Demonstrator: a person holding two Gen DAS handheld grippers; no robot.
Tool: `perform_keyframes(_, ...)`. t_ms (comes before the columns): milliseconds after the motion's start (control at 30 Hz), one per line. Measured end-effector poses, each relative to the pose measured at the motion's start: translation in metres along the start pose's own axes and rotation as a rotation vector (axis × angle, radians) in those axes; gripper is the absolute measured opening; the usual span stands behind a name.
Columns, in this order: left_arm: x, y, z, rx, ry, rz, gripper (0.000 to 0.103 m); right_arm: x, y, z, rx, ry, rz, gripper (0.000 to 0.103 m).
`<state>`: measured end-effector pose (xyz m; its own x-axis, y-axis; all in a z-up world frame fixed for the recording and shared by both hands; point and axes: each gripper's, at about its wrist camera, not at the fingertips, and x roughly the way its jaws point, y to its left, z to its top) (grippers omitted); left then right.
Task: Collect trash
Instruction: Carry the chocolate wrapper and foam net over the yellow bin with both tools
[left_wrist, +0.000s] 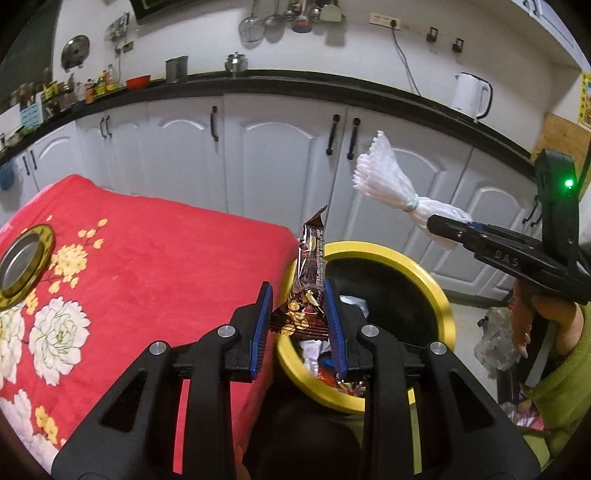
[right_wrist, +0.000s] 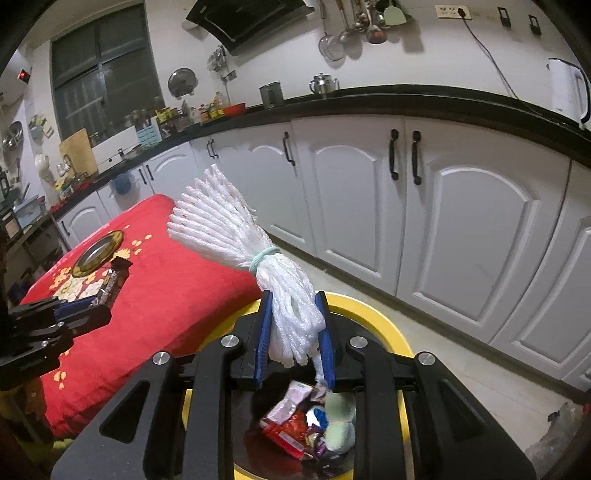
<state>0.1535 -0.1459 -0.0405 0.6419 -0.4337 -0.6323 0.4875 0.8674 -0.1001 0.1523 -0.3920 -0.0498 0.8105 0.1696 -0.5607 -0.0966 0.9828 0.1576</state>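
Note:
My left gripper (left_wrist: 297, 321) is shut on a brown snack wrapper (left_wrist: 308, 284) and holds it upright over the near rim of the yellow-rimmed trash bin (left_wrist: 439, 295). My right gripper (right_wrist: 295, 332) is shut on a white foam net bundle (right_wrist: 236, 229) tied with a pale green band, right above the bin (right_wrist: 391, 325). The bin holds several wrappers (right_wrist: 295, 424). In the left wrist view the right gripper (left_wrist: 454, 225) holds the bundle (left_wrist: 384, 177) above the bin's far right side. In the right wrist view the left gripper (right_wrist: 85, 306) with the wrapper (right_wrist: 114, 277) is at the left.
A table under a red floral cloth (left_wrist: 155, 258) stands left of the bin, with a gold-rimmed metal dish (left_wrist: 22, 262) on it. White kitchen cabinets (left_wrist: 280, 162) under a black counter run behind. A white kettle (left_wrist: 471, 94) stands on the counter. A crumpled clear bag (left_wrist: 495, 343) lies at the right.

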Motion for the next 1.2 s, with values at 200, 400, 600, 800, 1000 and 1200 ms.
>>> perform_keyframes(200, 0.006, -0.019, 0.0, 0.028, 0.01, -0.035, 0.022, -0.004, -0.013, -0.007, 0.007, 0.008, -0.022, 0.022)
perform_keyframes(400, 0.016, -0.038, -0.003, 0.057, 0.032, -0.063, 0.022, -0.002, -0.026, -0.015, 0.018, 0.033, -0.029, 0.022)
perform_keyframes(600, 0.027, -0.051, -0.007, 0.083, 0.057, -0.077, 0.022, 0.0, -0.034, -0.023, 0.032, 0.058, -0.028, 0.023)
perform_keyframes(800, 0.039, -0.058, -0.008, 0.097, 0.08, -0.084, 0.022, 0.003, -0.037, -0.03, 0.041, 0.086, -0.019, 0.024)
perform_keyframes(1000, 0.048, -0.061, -0.008, 0.09, 0.1, -0.09, 0.022, 0.01, -0.039, -0.035, 0.046, 0.11, -0.004, 0.025)
perform_keyframes(1200, 0.057, -0.06, -0.009, 0.08, 0.122, -0.09, 0.022, 0.015, -0.041, -0.039, 0.047, 0.128, 0.002, 0.026)
